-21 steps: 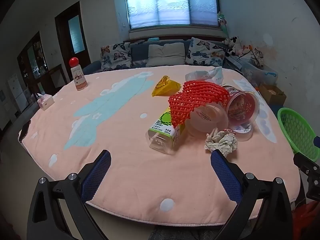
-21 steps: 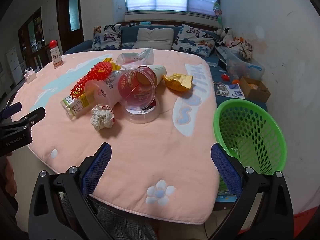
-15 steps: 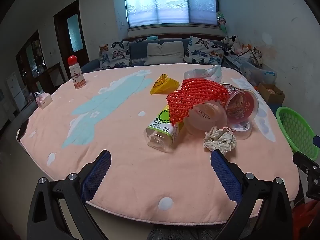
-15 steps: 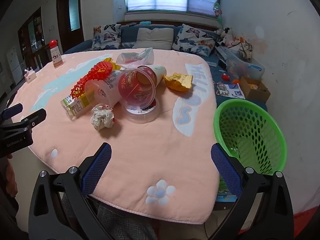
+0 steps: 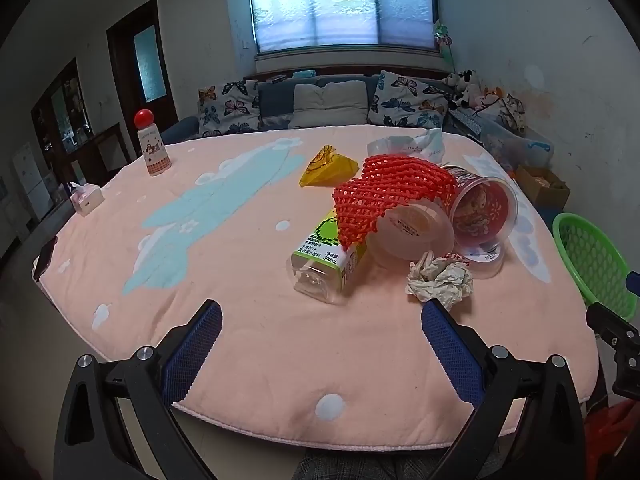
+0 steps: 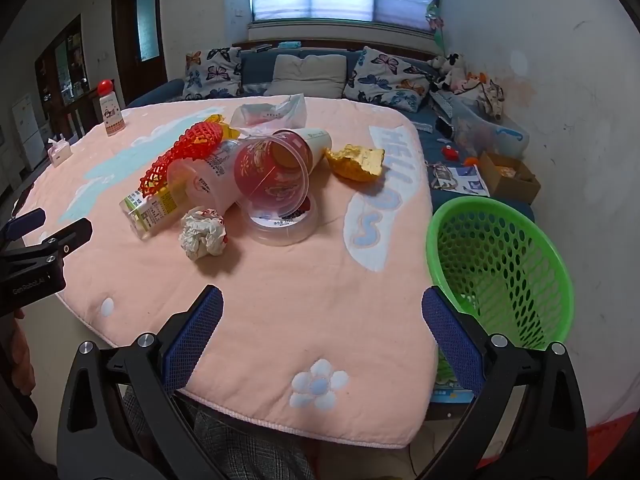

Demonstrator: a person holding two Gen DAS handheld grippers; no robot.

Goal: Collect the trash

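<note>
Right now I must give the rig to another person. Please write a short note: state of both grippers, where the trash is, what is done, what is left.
Left gripper: open, empty, over the near table edge.
Right gripper: open, empty, also over the near edge, beside the green basket.
Trash, all on the pink table cover: crumpled paper ball nearest; clear bottle lying under the red net; clear cups on their sides on a lid; gold wrapper; yellow wrapper; plastic bag at the back.
Done: nothing collected; no trash is visible in the basket.
Left: every piece into the basket.
</note>
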